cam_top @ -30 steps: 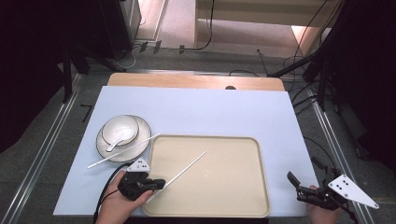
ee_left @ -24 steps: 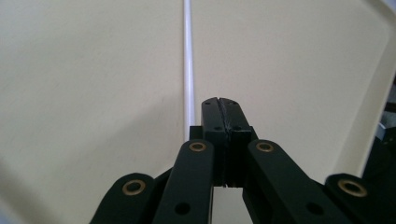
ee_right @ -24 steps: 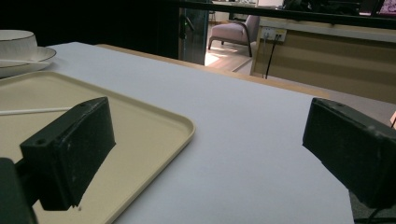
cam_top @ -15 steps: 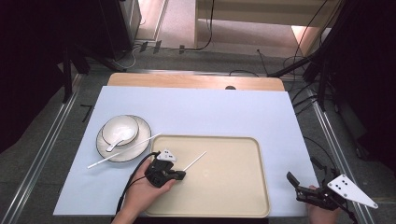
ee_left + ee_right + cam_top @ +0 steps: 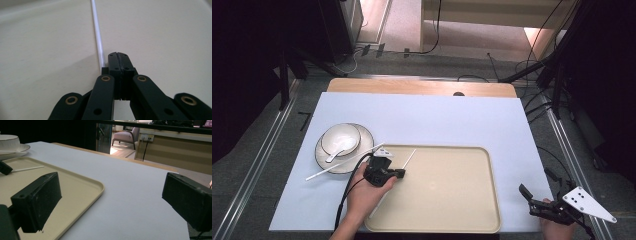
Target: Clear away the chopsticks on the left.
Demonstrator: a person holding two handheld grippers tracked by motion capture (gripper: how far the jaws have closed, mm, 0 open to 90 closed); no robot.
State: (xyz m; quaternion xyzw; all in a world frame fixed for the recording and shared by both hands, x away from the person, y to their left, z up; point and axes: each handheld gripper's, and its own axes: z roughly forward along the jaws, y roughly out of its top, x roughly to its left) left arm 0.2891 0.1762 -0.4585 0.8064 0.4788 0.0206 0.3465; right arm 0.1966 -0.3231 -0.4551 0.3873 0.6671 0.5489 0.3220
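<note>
Keeping the left gripper (image 5: pixel 398 173) low over the near-left part of the beige tray (image 5: pixel 452 225), jaws pressed tight together, with the white chopstick (image 5: pixel 409 156) poking out ahead toward the tray's far edge. Looking along the left gripper view, seeing the stick (image 5: pixel 98 37) running out just left of the closed tips (image 5: pixel 117 53) and lying close to the tray floor (image 5: pixel 162 30). Guessing it's pinched a bit further back in the pads, not right at the tips. Probably gripping near one end so the long free part can go down flat first.

Leaving the second chopstick (image 5: pixel 324 171) lying across the near rim of the plate (image 5: pixel 366 141), one end out on the pale table sheet (image 5: pixel 437 120). Likely waiting its turn for the tray. Sitting on that plate, a bowl (image 5: pixel 343 137) with a spoon (image 5: pixel 338 150) in it, just left of the tray.

Parking the right gripper (image 5: pixel 528 200) at the near right corner of the table, off the tray, jaws spread wide with nothing between them (image 5: pixel 110 202). Seemingly staying clear so the left hand has the tray to itself, and being ready for a grab later.
</note>
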